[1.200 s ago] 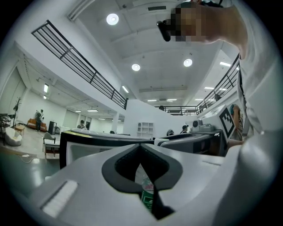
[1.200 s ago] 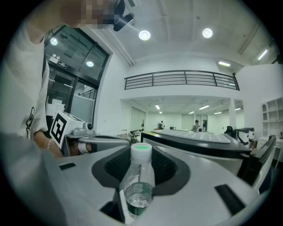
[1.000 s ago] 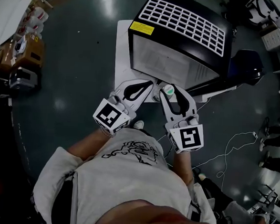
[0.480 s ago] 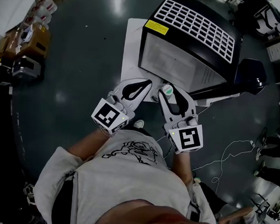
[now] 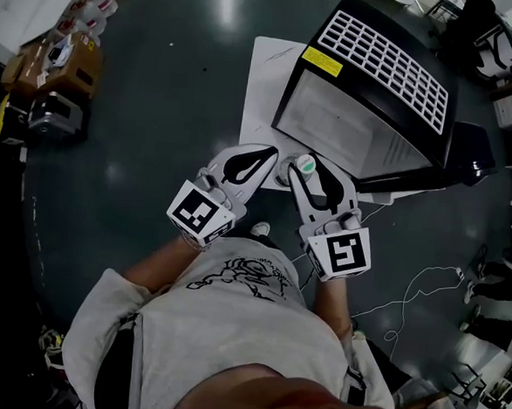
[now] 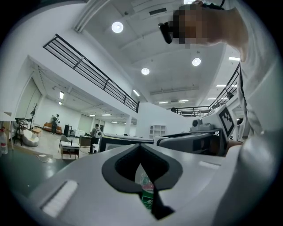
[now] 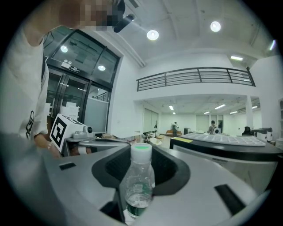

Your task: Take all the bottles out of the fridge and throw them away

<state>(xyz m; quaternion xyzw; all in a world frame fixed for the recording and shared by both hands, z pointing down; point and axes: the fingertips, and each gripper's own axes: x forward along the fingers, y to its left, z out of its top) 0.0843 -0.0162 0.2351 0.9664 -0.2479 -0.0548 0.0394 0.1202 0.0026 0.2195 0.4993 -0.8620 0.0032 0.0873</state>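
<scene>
1. Near side, at the person's chest: two grippers, two bottles.
2. Right gripper (image 5: 307,171): jaws wide, clamped on upright capped bottle (image 7: 139,176).
3. Left gripper (image 5: 270,154): jaws nearly together, pinching second bottle (image 6: 147,194); only its green label shows.
4. One black fridge (image 5: 377,103), far right.

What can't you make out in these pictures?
Green-label bottle in the left tongs: left gripper view shows only a sliver; the tongs' grey body hides the rest.
Green-capped bottle in the right tongs: base cut off by the right gripper view's lower edge; label print blurred.
Black grille-topped box: head view shows only its outside; contents hidden.
</scene>
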